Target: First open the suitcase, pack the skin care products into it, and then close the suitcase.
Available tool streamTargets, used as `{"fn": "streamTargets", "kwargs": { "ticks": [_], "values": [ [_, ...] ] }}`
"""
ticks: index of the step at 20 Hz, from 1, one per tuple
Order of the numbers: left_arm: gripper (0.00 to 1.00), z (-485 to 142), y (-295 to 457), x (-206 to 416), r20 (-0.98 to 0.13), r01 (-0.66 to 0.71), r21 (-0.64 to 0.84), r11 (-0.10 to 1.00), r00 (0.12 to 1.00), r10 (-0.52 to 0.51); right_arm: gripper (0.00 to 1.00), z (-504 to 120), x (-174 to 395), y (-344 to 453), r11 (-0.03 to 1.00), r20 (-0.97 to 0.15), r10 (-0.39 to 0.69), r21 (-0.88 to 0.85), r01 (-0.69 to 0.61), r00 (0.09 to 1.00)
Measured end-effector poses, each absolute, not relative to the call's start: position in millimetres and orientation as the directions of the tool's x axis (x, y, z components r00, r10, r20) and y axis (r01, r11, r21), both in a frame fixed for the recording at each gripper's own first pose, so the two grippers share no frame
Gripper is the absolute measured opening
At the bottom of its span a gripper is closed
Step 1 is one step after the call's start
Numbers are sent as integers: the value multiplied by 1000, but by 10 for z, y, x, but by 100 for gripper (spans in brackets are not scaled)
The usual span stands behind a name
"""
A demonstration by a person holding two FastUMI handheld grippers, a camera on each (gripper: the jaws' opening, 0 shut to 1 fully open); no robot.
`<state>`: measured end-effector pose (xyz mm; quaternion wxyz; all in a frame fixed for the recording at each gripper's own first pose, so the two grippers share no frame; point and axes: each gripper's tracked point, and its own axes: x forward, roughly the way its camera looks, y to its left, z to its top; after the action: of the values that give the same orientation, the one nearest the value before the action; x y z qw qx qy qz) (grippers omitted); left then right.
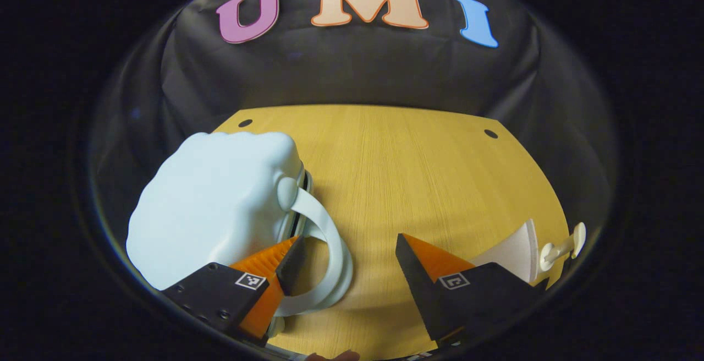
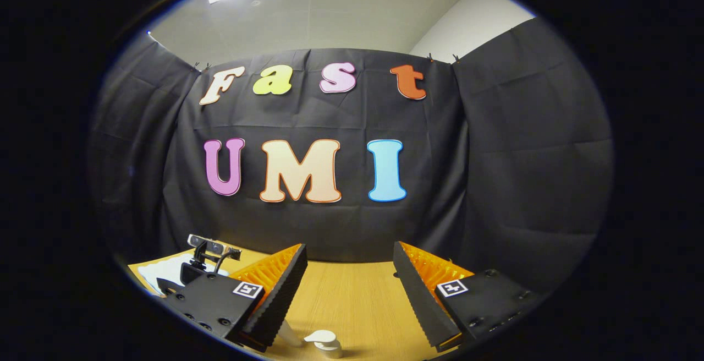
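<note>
A pale blue, cloud-shaped suitcase (image 1: 214, 207) lies shut on the left of the wooden table (image 1: 407, 174). Its white loop handle (image 1: 336, 251) faces my left gripper (image 1: 349, 240), which is open, and the left finger (image 1: 275, 264) overlaps the loop. A white pump bottle (image 1: 517, 251) lies on the table behind the right finger. My right gripper (image 2: 349, 246) is open and empty, held up facing the wall. A white pump head (image 2: 324, 343) shows just below and between its fingers.
Two dark holes (image 1: 490, 133) mark the table's far corners. In the right gripper view, a black device with a camera bar (image 2: 208, 251) rises at the left, with a strip of the pale suitcase (image 2: 165, 270) beside it. Black cloth closes the back.
</note>
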<state>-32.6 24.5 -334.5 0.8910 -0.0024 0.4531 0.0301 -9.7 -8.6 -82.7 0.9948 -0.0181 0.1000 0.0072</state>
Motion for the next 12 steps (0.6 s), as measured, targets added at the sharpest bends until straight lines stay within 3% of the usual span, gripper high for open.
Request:
{"fn": "streamTargets", "kwargs": {
  "ticks": [5, 6, 7, 9, 11, 12],
  "values": [
    [96, -3455, 91, -337, -835, -32, -63, 997, 548, -36, 98, -861, -84, -161, 999, -205, -5, -41, -4, 979],
    [85, -3466, 129, -327, -834, -28, -53, 998, 550, -29, 98, -867, -85, -185, 999, -204, -7, -41, -1, 979],
    [82, -3460, 187, -326, -835, -26, -34, 999, 550, -14, 98, -870, -80, -194, 999, -204, -9, -40, 1, 979],
    [62, -3496, 328, -345, -841, -44, 3, 999, 540, 26, 98, -877, -75, -193, 999, -203, -6, -35, -1, 979],
    [21, -3531, 376, -363, -851, -62, 0, 998, 523, 32, 98, -872, -78, -182, 999, -199, -2, -35, -5, 980],
    [11, -3556, 384, -331, -857, -55, -4, 998, 514, 24, 99, -881, -86, -180, 999, -197, 2, -35, -9, 980]
  ]
}}
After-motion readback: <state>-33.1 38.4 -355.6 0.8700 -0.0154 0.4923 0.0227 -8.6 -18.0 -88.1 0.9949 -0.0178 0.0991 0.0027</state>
